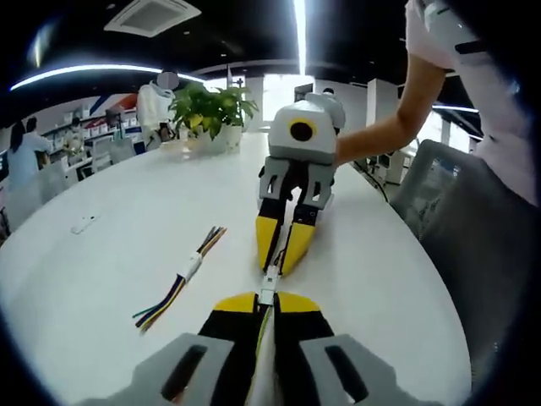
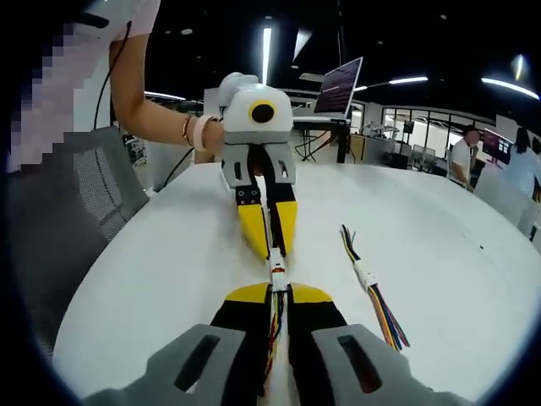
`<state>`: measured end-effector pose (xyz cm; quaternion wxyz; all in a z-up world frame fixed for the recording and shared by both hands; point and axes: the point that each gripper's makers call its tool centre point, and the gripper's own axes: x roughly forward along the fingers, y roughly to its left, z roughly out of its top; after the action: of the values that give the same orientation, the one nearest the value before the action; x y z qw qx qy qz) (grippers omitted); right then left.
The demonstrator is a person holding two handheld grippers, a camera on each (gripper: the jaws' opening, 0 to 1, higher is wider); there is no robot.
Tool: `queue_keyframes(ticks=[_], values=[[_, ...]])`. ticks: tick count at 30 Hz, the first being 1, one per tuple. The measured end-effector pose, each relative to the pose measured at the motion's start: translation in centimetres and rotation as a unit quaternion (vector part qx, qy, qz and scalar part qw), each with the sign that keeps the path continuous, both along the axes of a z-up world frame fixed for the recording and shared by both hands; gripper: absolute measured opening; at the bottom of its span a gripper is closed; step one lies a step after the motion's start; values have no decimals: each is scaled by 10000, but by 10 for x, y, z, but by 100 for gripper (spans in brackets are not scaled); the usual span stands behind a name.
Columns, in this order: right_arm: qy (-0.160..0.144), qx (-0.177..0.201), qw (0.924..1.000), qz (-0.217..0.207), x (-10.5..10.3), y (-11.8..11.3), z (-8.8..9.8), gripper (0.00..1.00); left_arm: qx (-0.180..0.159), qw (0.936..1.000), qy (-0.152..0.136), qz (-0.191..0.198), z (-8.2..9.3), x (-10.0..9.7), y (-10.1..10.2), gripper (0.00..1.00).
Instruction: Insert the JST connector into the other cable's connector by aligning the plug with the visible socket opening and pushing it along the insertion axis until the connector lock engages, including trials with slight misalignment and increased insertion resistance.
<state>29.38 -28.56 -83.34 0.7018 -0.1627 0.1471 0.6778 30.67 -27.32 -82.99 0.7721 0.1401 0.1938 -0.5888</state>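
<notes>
My left gripper (image 1: 266, 301) rises from the bottom of the left gripper view, shut on a multicoloured wire cable. Facing it tip to tip is my right gripper (image 1: 280, 266), shut on the other cable. A white JST connector (image 1: 269, 284) sits in the short gap between the two pairs of yellow tips; I cannot tell whether plug and socket are fully seated. In the right gripper view the right gripper (image 2: 277, 293) holds coloured wires, the white connector (image 2: 277, 276) lies just ahead, and the left gripper (image 2: 272, 253) meets it from above.
A spare wire harness (image 1: 181, 280) (image 2: 373, 288) lies loose on the white round table (image 1: 110, 254). A potted plant (image 1: 211, 114) stands at the far edge, a grey chair (image 1: 444, 190) at the side. A person's arm (image 1: 380, 135) holds the right gripper.
</notes>
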Motion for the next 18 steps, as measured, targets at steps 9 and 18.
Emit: queue_keyframes(ticks=[9, 18], values=[[7, 44, 10000, 21, -1, 1, 4, 4, 11, 10000, -3, -19, 0, 2, 1, 1], [-95, -149, 9997, 164, -4, 0, 0, 4, 178, 9997, 2, -138, -2, -2, -1, 1]])
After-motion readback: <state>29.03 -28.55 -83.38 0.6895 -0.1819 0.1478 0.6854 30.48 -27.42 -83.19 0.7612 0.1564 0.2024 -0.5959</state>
